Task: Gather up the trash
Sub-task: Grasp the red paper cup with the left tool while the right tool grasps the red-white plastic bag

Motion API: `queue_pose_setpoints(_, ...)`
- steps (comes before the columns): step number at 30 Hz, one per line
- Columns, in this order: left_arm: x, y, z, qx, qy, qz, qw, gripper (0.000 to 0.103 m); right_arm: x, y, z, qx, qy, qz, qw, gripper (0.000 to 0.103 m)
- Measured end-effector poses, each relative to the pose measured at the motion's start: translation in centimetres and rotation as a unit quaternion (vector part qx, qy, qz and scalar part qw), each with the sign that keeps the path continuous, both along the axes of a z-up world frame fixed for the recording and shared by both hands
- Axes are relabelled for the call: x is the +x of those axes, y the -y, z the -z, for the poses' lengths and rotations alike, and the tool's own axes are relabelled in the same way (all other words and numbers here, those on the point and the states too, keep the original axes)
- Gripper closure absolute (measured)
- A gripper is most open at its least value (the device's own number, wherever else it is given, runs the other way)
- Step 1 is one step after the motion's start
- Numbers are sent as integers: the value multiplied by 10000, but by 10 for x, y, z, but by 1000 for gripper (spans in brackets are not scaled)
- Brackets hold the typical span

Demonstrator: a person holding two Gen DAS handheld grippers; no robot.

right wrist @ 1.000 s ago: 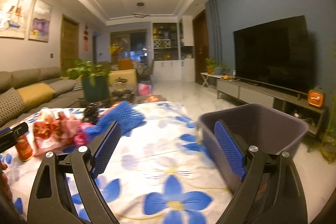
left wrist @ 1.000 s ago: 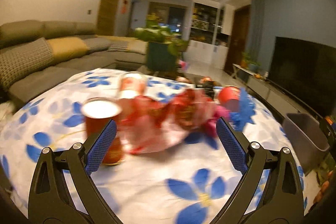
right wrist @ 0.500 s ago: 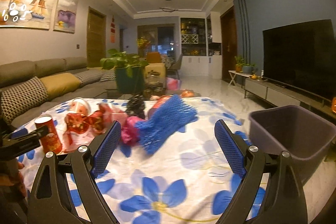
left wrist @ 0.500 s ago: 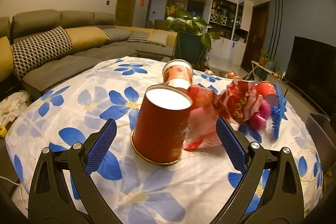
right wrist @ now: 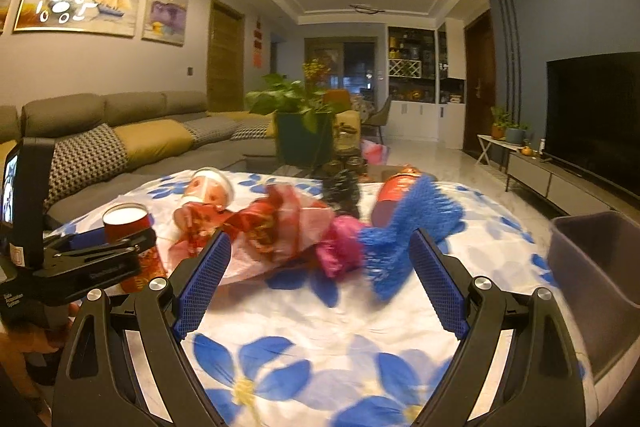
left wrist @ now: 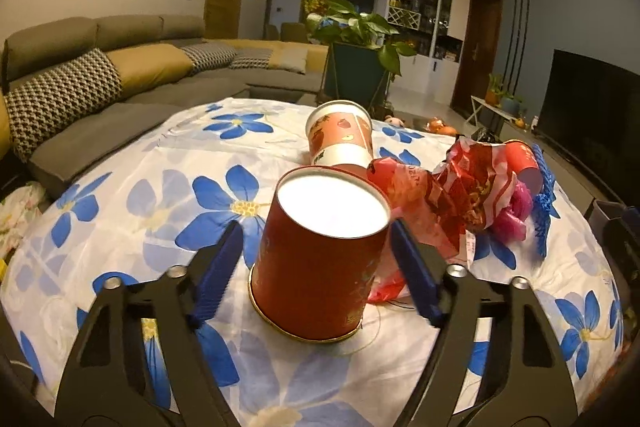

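Closing the left tongs on a red cup that stands toward the near edge of the flower-print surface, just in front of a heap of litter. Brackets the cup on both sides without yet pressing; sits almost against the wall on one side and shows a clear gap on the other. Holds the right tongs spread wide and empty, aimed at a blue foam net and a pink bag toward the far right of the surface, with a grey bin beyond the right edge.

Risks shoving the cup sideways, judging by that uneven gap: meets one wall first and could slide or topple it into the crumpled red wrapper touching its far side. Risks crushing a thin paper wall by squeezing too hard, or losing it on the way to the bin by squeezing too lightly. Could also snag the wrapper's plastic edge and drag it along. Could ruck the loose cloth by dipping too low.

Stands with the long axis close to upright, leaning slightly, though possibly only through lens distortion. Points the white end at the ceiling and rests the gold-rimmed end on the cloth; cannot tell which is the mouth. Contrasts with a second, patterned cup behind it, lying on its side toward the far edge.
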State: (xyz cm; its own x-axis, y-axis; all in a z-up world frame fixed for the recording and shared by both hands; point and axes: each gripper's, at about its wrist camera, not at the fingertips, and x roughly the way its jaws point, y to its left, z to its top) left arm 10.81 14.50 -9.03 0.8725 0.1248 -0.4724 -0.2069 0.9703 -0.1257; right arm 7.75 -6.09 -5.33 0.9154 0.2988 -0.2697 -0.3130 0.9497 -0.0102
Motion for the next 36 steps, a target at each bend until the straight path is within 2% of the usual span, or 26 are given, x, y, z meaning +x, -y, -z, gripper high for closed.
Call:
queue_pose_setpoints(2, 2, -4, 1, -46, 2, 77, 10000, 41, 4, -10, 3, -17, -72, -96, 9999, 16)
queue_pose_setpoints(7, -1, -11, 1, -87, 96, 202, 9997, 44, 13, -36, 7, -59, -216, -311, 9993, 16)
queue_pose_setpoints(14, -22, -33, -12, -262, 262, -24, 9993, 44, 24, -74, 9, -248, -394, -633, 9969, 28)
queue_pose_setpoints(16, -27, -38, -16, -216, 309, -111, 9992, 44, 27, -85, 9, -339, -432, -655, 9963, 32)
queue_pose_setpoints(19, -31, -46, -17, -166, 302, -253, 9991, 44, 33, -98, 12, -517, -558, -725, 9945, 46)
queue_pose_setpoints(22, -36, -55, -17, -233, 262, -306, 9989, 44, 40, -109, 19, -754, -780, -765, 9911, 67)
queue_pose_setpoints(24, -38, -58, -16, -254, 242, -324, 9989, 44, 43, -112, 22, -831, -878, -782, 9896, 88)
queue_pose_setpoints(27, -42, -60, -15, -278, 237, -322, 9988, 44, 34, -110, 18, -760, -788, -919, 9897, 95)
queue_pose_setpoints(36, -55, -56, -18, -297, 309, -293, 9987, 44, -15, -79, 3, -550, -553, -1479, 9859, 96)
